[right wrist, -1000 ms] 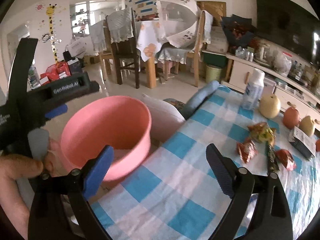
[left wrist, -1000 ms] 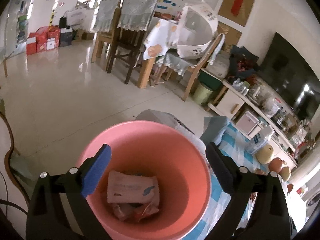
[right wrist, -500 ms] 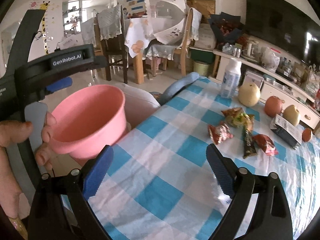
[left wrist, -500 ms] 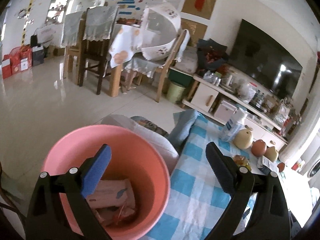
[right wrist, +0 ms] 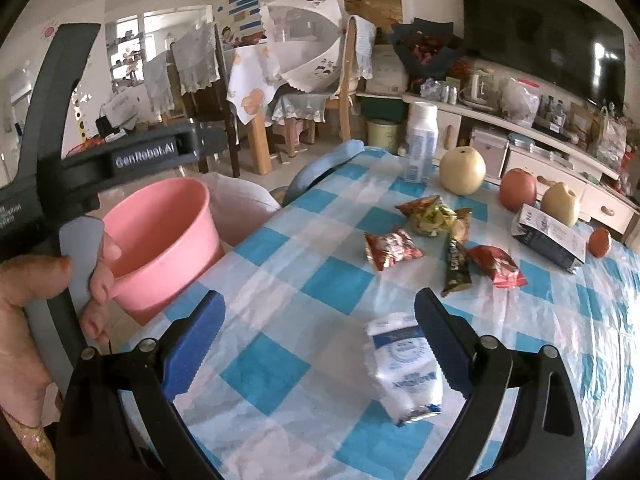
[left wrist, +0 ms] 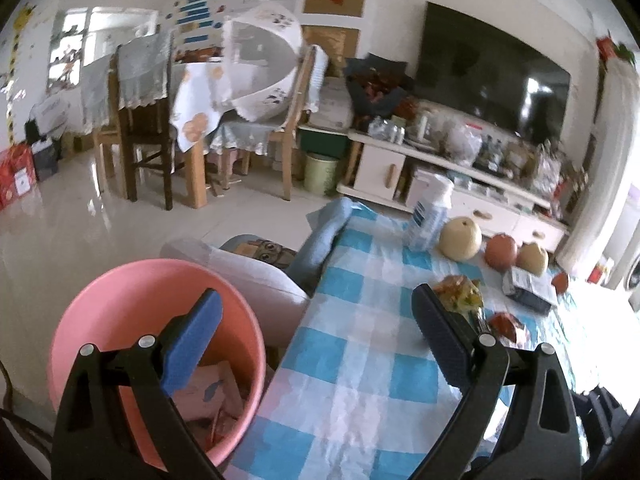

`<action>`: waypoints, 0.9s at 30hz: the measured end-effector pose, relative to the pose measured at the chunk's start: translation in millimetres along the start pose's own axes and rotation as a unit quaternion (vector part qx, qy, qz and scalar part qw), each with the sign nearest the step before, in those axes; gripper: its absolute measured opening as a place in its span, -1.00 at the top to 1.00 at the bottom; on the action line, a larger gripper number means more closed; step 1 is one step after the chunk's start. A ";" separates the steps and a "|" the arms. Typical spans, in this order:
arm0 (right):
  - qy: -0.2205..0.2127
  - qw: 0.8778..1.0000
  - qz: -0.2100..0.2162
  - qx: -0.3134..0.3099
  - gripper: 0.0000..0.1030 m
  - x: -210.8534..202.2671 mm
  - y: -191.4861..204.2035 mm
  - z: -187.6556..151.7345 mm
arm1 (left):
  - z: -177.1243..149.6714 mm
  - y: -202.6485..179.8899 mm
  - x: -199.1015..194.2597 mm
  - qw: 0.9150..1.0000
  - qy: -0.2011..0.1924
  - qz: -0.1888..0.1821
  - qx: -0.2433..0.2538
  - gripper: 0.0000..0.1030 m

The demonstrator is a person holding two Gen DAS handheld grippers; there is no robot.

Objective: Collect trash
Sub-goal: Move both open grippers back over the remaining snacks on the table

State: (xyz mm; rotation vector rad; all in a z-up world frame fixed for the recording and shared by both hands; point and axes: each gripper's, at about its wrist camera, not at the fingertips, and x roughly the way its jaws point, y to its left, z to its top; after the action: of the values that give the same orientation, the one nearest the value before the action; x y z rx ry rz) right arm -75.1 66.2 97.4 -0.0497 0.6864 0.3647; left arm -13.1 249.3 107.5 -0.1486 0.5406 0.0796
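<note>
— Wrappers (right wrist: pixel 392 247) lay scattered on the blue-and-white checked tablecloth (right wrist: pixel 280 320): where exactly?

— Mid-table, in the right wrist view. A red one lay nearest the pink bucket (right wrist: pixel 160 240), a crumpled yellow-green one (right wrist: pixel 434 216) just beyond it, a dark stick-shaped packet (right wrist: pixel 456 268) beside that, and another red wrapper (right wrist: pixel 496 266) touching the packet's right side. A white-and-blue plastic pack (right wrist: pixel 404 364) sat closer, just inside the right finger of the right gripper (right wrist: pixel 318 338).

— Were that gripper's jaws closed on anything?

— No. They stood wide apart above the cloth, holding nothing; the white pack was near the right pad but I could not tell whether it touched.

— And the left gripper (left wrist: pixel 316 326)?

— Also spread wide and empty. Its left finger hung over the bucket's mouth, its right finger over the cloth. A hand (right wrist: pixel 36 292) held its handle at the left edge of the right wrist view.

— Where was the bucket?

— Off the table's left edge, rim roughly level with the cloth. Inside it lay a pale pack (left wrist: pixel 208 394) and some reddish wrappers.

— Anything else on the table?

— At the far end, a white bottle (right wrist: pixel 420 146), a pale pear (right wrist: pixel 462 171), a reddish apple (right wrist: pixel 518 189), another pear (right wrist: pixel 560 204), a small carton lying flat (right wrist: pixel 548 236), and a small orange fruit (right wrist: pixel 600 242).
</note>
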 end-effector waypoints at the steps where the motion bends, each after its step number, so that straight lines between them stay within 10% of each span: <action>1: 0.000 1.000 -0.001 0.002 -0.84 -1.5 -4.4 -0.5 | 0.0 -3.1 0.8 1.000 0.002 -0.001 0.005 -0.86; 27: 0.001 0.995 -0.041 0.089 -0.84 -34.6 -124.9 -14.9 | -30.2 -110.8 39.5 0.990 0.066 -0.044 0.114 -0.86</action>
State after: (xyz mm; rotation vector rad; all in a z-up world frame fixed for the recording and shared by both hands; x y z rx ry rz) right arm -65.8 -63.9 98.3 0.0912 0.7153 0.2234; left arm 18.0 136.6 74.7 0.0451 0.6694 -0.0789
